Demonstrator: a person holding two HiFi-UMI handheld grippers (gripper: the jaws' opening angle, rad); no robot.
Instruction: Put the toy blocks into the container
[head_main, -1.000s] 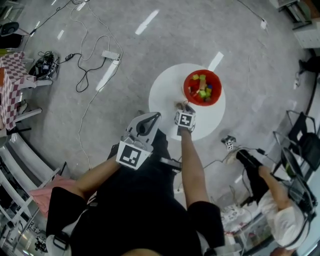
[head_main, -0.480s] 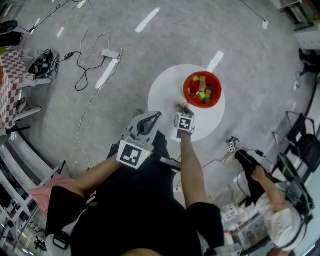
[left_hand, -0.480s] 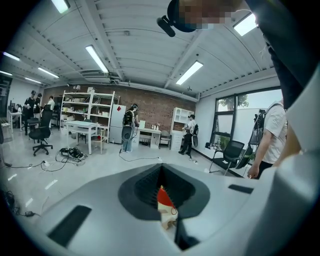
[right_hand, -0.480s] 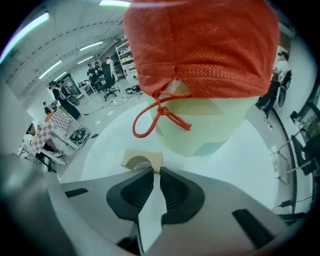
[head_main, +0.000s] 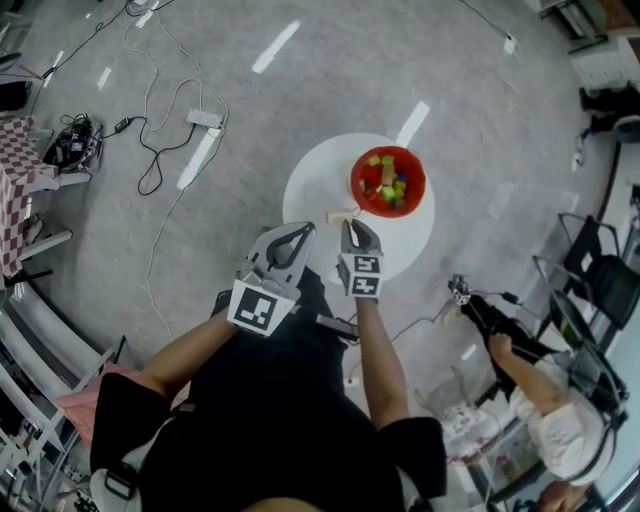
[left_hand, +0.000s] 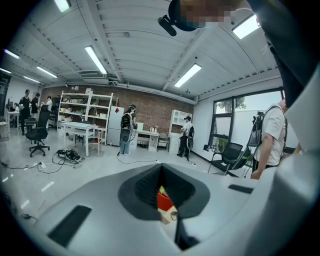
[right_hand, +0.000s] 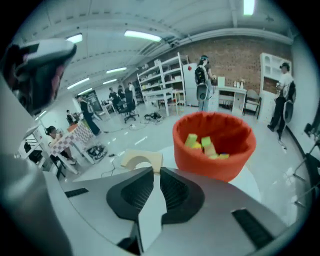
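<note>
A round white bench (head_main: 310, 190) carries a red container (right_hand: 212, 161) with little colored blocks (right_hand: 202, 142) inside it. The left claw (head_main: 301, 232) hangs by the near edge of the bench, pinched together with nothing in it. The right claw (right_hand: 156, 170) has just been closing and pinches the edge of a pale wooden arch block (right_hand: 141, 161), holding it over the bench, near the container but not in it.
</note>
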